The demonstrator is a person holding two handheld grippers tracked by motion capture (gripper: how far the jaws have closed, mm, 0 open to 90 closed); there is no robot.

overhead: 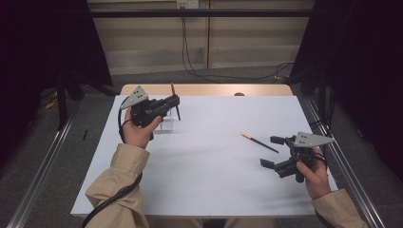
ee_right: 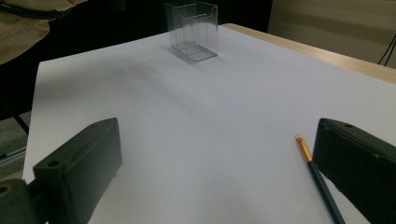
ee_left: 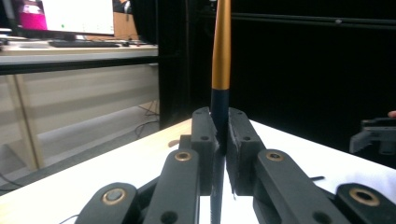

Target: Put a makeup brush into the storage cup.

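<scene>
Jaws of the left gripper (ee_left: 223, 140) clamp an upright pencil (ee_left: 221, 51); the right gripper (overhead: 277, 152) gapes, a second pencil (ee_right: 320, 184) beside one jaw.

Left gripper (overhead: 174, 101) clamped, right gripper (overhead: 271, 152) agape.

Surface (overhead: 204, 161) was a wooden top w/ a white sheet covering nearly all of it; bare wood strip showed along the far edge. A clear plastic box (overhead: 166, 124) stood upright on the sheet near the far left corner, open at top. A pencil (overhead: 259, 142), dark w/ an orange end, lay flat toward the right edge, approx. midway btw. near and far edges, well apart from the box.
</scene>
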